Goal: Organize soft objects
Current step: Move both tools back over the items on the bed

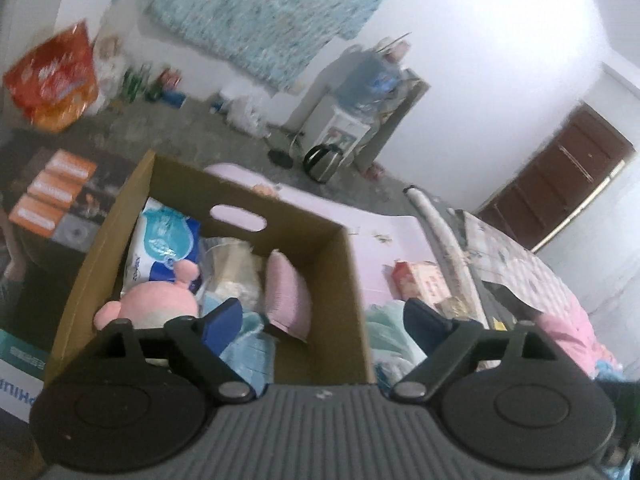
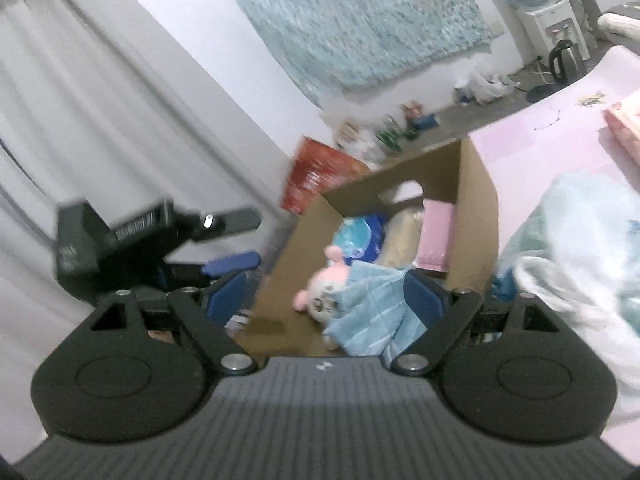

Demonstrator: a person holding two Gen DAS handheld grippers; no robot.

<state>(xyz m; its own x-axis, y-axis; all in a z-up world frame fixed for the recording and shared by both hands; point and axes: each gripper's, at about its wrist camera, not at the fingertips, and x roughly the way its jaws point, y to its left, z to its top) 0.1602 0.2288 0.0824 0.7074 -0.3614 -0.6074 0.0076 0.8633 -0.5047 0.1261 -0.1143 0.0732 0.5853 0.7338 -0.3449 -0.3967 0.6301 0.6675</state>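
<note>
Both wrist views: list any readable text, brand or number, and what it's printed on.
"PHILIPS", upside down and cut off by the frame edge: white box left of the cardboard box.
Orange labels on the dark box: blurred, unreadable.
Blue-and-white wipes pack: print too blurred.
Red bag: white lettering, unreadable.
Pink carton on the table: unreadable.
Striped label on the left hand-held gripper: blurred.

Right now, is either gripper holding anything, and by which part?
Nothing is held. Left gripper and right gripper both stand open and empty over the cardboard box.
</note>
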